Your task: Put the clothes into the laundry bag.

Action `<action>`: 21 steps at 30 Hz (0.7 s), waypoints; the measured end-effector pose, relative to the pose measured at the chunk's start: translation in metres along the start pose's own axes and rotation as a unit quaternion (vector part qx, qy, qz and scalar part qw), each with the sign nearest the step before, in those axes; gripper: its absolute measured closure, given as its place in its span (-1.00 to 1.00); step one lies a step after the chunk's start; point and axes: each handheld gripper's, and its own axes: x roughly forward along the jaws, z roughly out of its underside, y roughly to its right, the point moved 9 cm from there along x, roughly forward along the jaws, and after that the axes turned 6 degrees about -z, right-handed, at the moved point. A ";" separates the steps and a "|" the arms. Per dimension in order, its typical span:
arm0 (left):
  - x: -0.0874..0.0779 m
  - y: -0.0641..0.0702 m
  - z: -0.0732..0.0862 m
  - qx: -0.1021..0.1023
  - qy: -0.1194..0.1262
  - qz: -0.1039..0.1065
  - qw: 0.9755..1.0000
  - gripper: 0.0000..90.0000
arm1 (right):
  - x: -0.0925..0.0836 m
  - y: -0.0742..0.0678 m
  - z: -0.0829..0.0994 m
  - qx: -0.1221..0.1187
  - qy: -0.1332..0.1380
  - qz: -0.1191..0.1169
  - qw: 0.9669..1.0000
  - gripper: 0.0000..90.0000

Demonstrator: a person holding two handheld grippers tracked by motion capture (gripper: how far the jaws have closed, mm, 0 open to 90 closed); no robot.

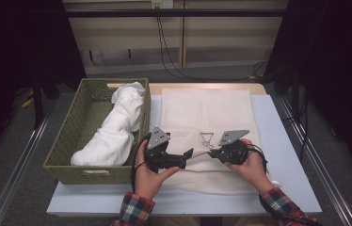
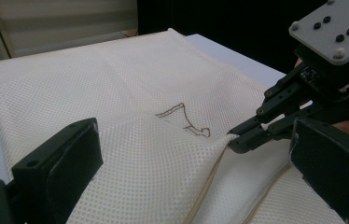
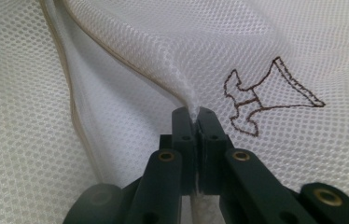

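Right tool [image 1: 210, 153] pinches a raised fold of the mesh cloth [image 1: 205, 117], which lies flat on the tabletop [image 1: 277, 141] beside the basket [image 1: 66, 141]. Left tool [image 1: 190, 153] jaws spread, gripping nothing.

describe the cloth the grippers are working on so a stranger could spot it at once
On the white table, right of the green woven basket, lies a flat cream mesh cloth. Unlike the bundled white cloth in the basket, it is spread out, bears a small brown stitched outline, and the right gripper pinches it.
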 end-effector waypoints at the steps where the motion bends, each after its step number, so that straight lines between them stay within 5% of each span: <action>1: 0.000 -0.001 0.000 0.001 -0.001 -0.003 1.000 -0.95 | -0.001 0.000 -0.001 -0.004 -0.001 0.000 1.000 0.96; 21: 0.001 -0.001 0.002 0.002 -0.005 -0.007 1.000 -0.94 | -0.017 0.015 -0.023 -0.003 0.016 0.018 1.000 0.96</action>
